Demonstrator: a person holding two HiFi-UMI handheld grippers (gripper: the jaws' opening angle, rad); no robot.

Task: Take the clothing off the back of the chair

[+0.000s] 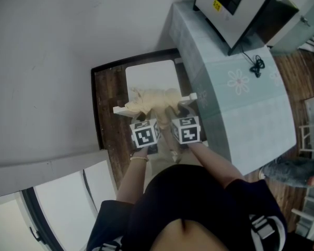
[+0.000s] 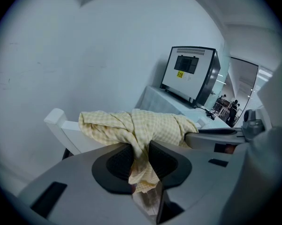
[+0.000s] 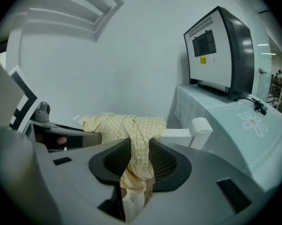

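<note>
The clothing (image 1: 154, 99), a pale yellow checked garment, lies bunched over the top rail of the white chair (image 1: 151, 73), covering the middle of the rail and leaving both rail ends bare. A fold hangs down the near side of the rail toward the person.

The left gripper (image 1: 141, 117) is at the near side of the chair back, by the left half of the rail. In the left gripper view its fingers (image 2: 116, 162) are clenched on a hanging strip of the clothing (image 2: 145, 125), and the cloth fills the gap between the pads.

The right gripper (image 1: 181, 112) is just beside it, at the right half of the rail. In the right gripper view its fingers (image 3: 166, 161) are likewise clamped on a strip of the clothing (image 3: 133, 125), with the bare rail end of the chair (image 3: 199, 127) to their right.

The chair stands on a dark wooden floor (image 1: 105, 114). A plain pale wall (image 1: 68, 35) rises beyond the chair. Next to the chair, on the person's right, is a bench (image 1: 251, 103) under a light cloth with a flower print. On the bench, beyond the chair's seat, sits a boxy grey appliance (image 1: 235, 7) with a dark front window, and a black cable (image 1: 257, 64) lies near it.
</note>
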